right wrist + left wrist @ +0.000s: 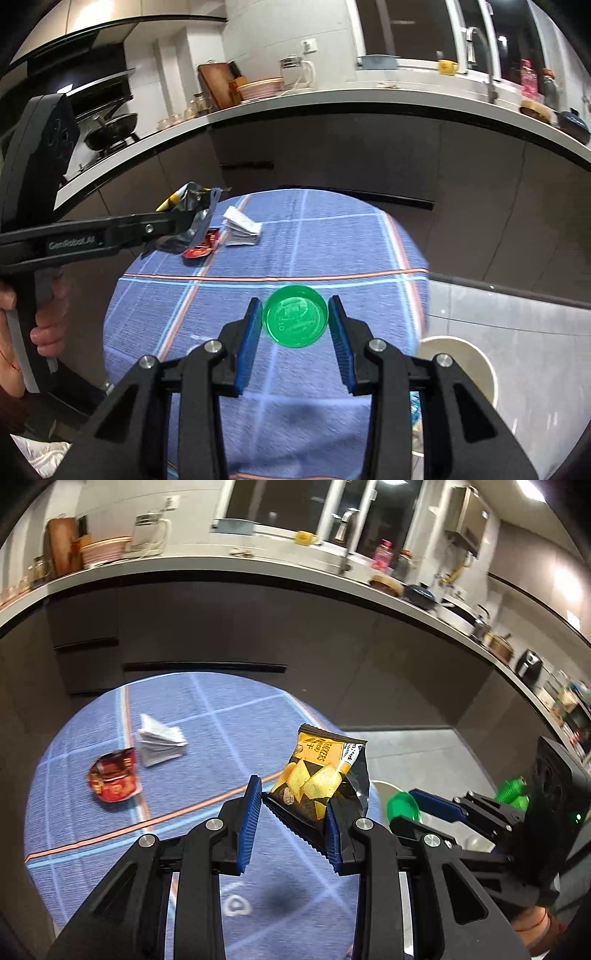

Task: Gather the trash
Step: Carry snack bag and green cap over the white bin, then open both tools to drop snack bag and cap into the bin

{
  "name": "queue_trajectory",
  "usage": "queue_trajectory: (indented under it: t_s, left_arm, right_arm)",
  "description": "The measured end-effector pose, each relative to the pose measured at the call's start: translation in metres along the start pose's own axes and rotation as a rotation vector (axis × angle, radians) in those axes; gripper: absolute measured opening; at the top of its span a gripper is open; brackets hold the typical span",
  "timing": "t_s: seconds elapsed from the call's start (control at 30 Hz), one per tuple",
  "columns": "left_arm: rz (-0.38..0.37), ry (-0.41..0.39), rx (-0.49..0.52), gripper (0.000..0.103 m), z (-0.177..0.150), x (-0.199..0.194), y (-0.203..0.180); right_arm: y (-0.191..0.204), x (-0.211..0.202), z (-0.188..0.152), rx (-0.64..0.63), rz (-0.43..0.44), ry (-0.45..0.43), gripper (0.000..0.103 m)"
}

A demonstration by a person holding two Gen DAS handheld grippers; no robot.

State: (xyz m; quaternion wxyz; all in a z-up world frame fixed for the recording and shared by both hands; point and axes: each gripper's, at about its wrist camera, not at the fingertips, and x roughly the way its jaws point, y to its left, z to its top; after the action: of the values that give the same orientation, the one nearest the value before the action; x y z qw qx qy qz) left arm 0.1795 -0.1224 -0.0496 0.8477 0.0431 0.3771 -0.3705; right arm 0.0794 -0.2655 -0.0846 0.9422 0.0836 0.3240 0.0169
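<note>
Left wrist view: the left gripper (293,812) is clamped on a yellow-and-black cracker bag (317,775), lifted above the blue checked tabletop (207,775) where a red wrapper (112,780) and folded paper (159,744) lie. Right wrist view: the right gripper (294,325) pinches a green bottle (295,317) over the tabletop, a pale bin (476,363) just beside.

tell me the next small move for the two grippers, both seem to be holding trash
Probably carry both loads right, over the round bin beside the table, and release there. The left gripper is clamped on the snack bag, the right gripper on the green bottle, both lifted off the cloth. The red wrapper and folded paper remain for later.
</note>
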Motion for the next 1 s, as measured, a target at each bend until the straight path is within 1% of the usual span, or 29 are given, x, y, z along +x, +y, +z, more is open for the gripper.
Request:
queue_trajectory:
  t_s: [0.27,0.47,0.77,1.0]
  left_arm:
    - [-0.099,0.051,0.05,0.029,-0.002,0.023,-0.048]
    - [-0.155,0.105,0.075,0.029,-0.004,0.051,-0.078]
    - [-0.201,0.193,0.137,0.029,-0.011,0.106,-0.123]
    - [-0.207,0.274,0.181,0.029,-0.022,0.153,-0.151]
  right_arm:
    - [-0.049,-0.017,-0.023,0.073,-0.094,0.016,0.037]
    - [-0.086,-0.023,-0.048,0.158,-0.147,0.032,0.037]
    - [-0.12,-0.012,-0.084,0.209,-0.222,0.082,0.037]
    - [-0.15,0.007,-0.112,0.279,-0.223,0.12,0.038]
